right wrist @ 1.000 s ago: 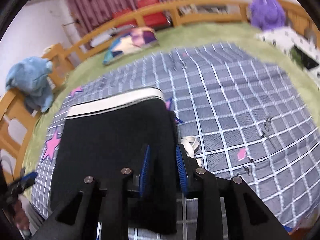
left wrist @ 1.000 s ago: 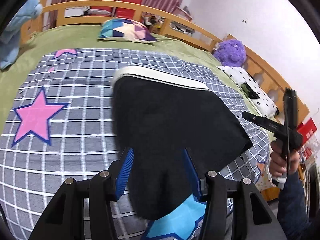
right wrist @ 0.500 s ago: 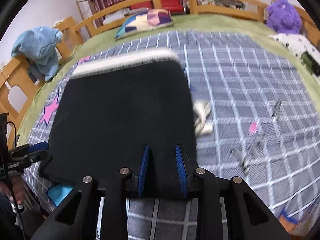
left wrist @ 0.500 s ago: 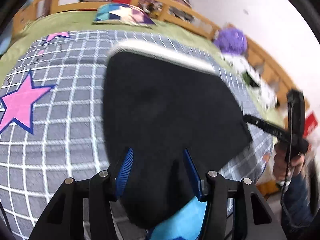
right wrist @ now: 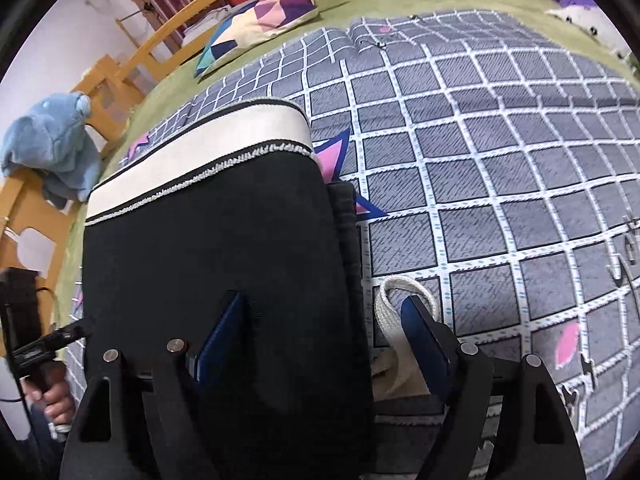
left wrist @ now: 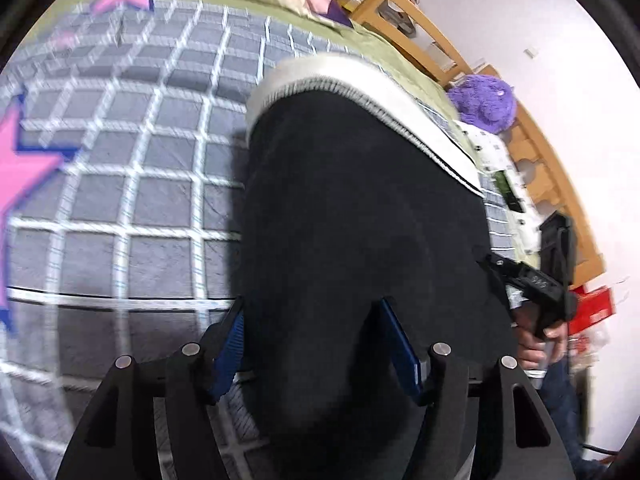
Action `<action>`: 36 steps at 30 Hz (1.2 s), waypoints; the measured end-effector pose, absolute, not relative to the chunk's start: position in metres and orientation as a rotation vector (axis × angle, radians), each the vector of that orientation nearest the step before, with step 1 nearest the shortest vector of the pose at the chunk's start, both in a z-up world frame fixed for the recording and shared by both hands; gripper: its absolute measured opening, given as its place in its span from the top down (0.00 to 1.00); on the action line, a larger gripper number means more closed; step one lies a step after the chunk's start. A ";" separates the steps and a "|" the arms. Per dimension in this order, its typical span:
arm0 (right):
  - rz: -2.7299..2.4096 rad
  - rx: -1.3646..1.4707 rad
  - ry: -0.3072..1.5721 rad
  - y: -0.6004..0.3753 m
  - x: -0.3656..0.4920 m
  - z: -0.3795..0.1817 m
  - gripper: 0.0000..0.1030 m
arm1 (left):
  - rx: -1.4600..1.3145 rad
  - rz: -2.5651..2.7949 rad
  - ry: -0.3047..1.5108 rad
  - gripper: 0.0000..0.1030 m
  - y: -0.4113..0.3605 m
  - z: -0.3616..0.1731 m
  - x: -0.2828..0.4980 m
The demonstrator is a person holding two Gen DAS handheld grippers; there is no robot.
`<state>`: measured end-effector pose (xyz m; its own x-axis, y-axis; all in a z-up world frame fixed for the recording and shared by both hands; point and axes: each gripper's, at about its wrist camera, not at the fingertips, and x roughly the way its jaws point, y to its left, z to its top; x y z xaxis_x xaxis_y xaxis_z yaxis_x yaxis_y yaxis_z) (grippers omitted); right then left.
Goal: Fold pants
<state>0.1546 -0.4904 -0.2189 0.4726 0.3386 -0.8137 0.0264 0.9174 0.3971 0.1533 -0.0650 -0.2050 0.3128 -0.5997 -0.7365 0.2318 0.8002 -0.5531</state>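
Jaws just opened over pants [right wrist: 208, 264] on checked bedspread [right wrist: 500, 168].

The bed [left wrist: 120, 184] is being viewed steeply downward, close up, from both wrist cams; black pants [left wrist: 360, 220] & checked blanket [right wrist: 500, 160] are being shared.

The pants [right wrist: 208, 248] are black with a white waistband [right wrist: 200, 152]. The blanket [right wrist: 500, 168] is grey with a white grid and pink, blue-edged stars [left wrist: 24, 168]. The sheet [right wrist: 420, 0] is green. The pillow [right wrist: 260, 20] bears multicoloured triangles. One plush toy [right wrist: 52, 140] is blue, another [left wrist: 484, 100] purple. Gripper pads [right wrist: 220, 340] are blue.
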 end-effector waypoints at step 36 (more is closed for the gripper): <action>0.454 0.357 1.015 -0.286 0.183 -0.206 0.64 | -0.249 -0.352 1.085 0.35 0.093 -0.185 0.179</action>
